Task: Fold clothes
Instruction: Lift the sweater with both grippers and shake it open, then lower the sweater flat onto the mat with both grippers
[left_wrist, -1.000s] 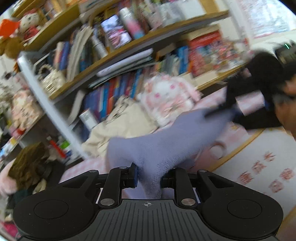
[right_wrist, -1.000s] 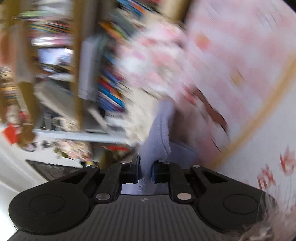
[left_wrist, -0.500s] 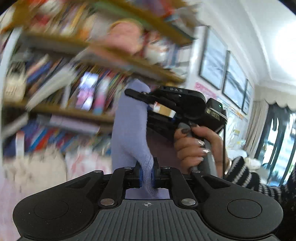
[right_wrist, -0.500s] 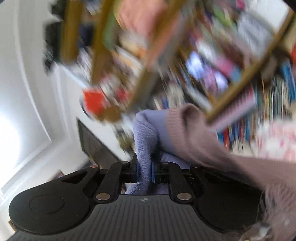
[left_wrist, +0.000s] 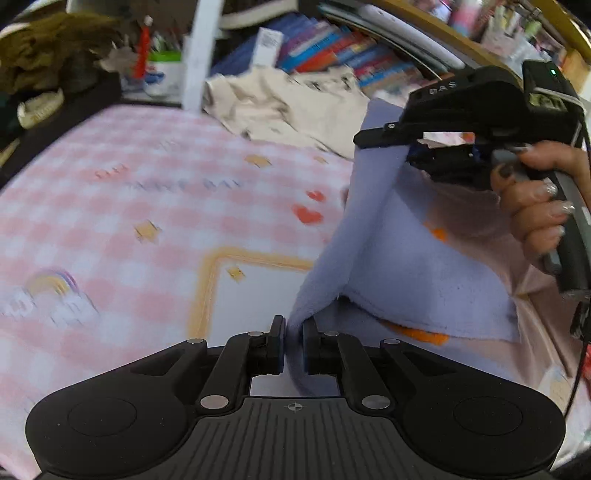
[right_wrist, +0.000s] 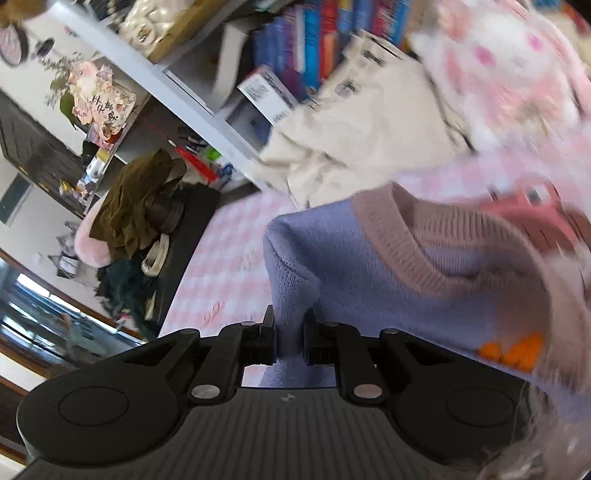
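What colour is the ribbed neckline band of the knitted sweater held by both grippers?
Dusty pink, against the lavender knitted sweater body; the ribbed neckline band shows best in the right wrist view.

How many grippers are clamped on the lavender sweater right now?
2: the left gripper pinches a lower edge of the lavender sweater; the right gripper pinches a fold near its pink collar.

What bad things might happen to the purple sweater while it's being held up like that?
1. The left hand-held gripper pinches only a thin edge of the purple sweater, so it might slip out.
2. The right hand-held gripper grips a bunched fold near the pink collar, so the fold could come out crooked.
3. The cream garment lies close on the pink checked blanket; the sweater might land on it.
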